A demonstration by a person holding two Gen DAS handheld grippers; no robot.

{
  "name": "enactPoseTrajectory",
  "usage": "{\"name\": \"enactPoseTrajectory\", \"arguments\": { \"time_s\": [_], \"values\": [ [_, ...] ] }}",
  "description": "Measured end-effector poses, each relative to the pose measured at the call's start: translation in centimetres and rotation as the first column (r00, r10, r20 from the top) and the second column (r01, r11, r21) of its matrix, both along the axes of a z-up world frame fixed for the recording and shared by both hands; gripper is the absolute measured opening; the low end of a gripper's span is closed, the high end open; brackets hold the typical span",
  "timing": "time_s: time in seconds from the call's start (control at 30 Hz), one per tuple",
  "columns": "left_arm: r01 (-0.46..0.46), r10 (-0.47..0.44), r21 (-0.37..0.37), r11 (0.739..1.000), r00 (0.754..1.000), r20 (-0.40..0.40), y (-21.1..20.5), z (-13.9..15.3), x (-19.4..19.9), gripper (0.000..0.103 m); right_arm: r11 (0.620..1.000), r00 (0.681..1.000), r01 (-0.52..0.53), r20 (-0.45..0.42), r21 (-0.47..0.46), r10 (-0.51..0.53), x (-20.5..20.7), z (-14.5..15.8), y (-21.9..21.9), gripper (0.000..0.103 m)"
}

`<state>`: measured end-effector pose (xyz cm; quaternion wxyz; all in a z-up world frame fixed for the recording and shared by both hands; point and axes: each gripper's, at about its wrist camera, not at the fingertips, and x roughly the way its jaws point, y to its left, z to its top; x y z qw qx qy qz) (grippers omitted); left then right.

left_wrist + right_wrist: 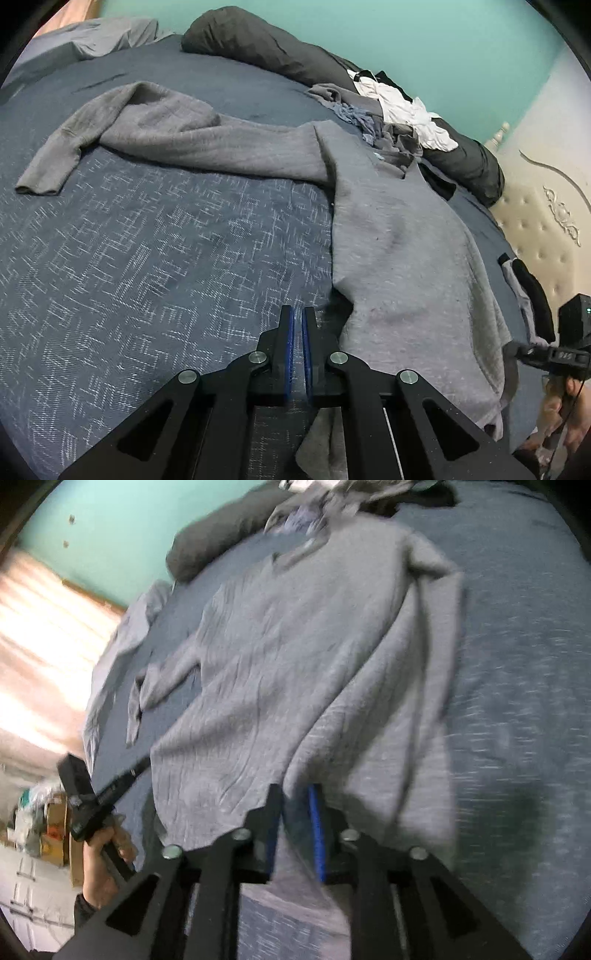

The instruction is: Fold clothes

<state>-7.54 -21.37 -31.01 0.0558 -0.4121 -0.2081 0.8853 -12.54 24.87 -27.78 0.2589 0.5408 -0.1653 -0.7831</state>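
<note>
A: Right wrist view is motion-blurred throughout. What reads?

B: Grey sweater [295,657] spread across the bed [517,701], hem nearest the lens, one sleeve out to the left. Right tool [297,805] sits at the hem; blurred grey cloth fills the gap between its blue pads [316,834], so it looks clamped on the sweater's bottom edge. The exact bite point is smeared.

A: Left tool?

B: Left tool [298,314] in its own view: pads nearly together. A flap of grey cloth hangs below, between the arms of the frame. Whether cloth runs through the pads I cannot tell; at the tips the slit looks bare. In the right view it shows only as a dark handle in the person's hand [107,845], tip at the sweater's left hem corner.

A: Sweater relative to it?

B: Sweater [399,236] body lies just right of the tips, edge touching the right finger's side. One sleeve stretches far left across the bed [147,258], cuff bent back toward the camera.

A: Cut off?

B: The sweater's lower hem vanishes under the tool frame. The right tool [554,354] is clipped at the frame edge, fingers hidden by cloth.

A: Background?

B: Clothes pile [388,110] against a dark bolster [258,48]; single garments can't be made out. Padded headboard [546,229] on the right.
</note>
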Motion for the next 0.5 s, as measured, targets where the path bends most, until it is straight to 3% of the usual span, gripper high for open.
{"name": "enactPoseTrajectory", "arguments": {
  "time_s": [0.13, 0.27, 0.5],
  "values": [
    [0.007, -0.007, 0.005, 1.0, 1.0, -0.007, 0.1, 0.3, 0.0, 0.005, 0.992, 0.989, 0.124, -0.078, -0.03, -0.126, 0.7, 1.9, 4.8, 0.033],
    [0.002, -0.002, 0.015, 1.0, 1.0, -0.008, 0.0, 0.3, 0.0, 0.005, 0.973, 0.975, 0.219, -0.056, 0.07, -0.215, 0.2, 0.6, 7.8, 0.033],
    [0.01, -0.01, 0.022, 1.0, 1.0, -0.002, 0.1, 0.1, 0.1, 0.005, 0.968, 0.992, 0.095, 0.059, 0.232, -0.112, 0.0, -4.2, 5.4, 0.033]
  ]
}}
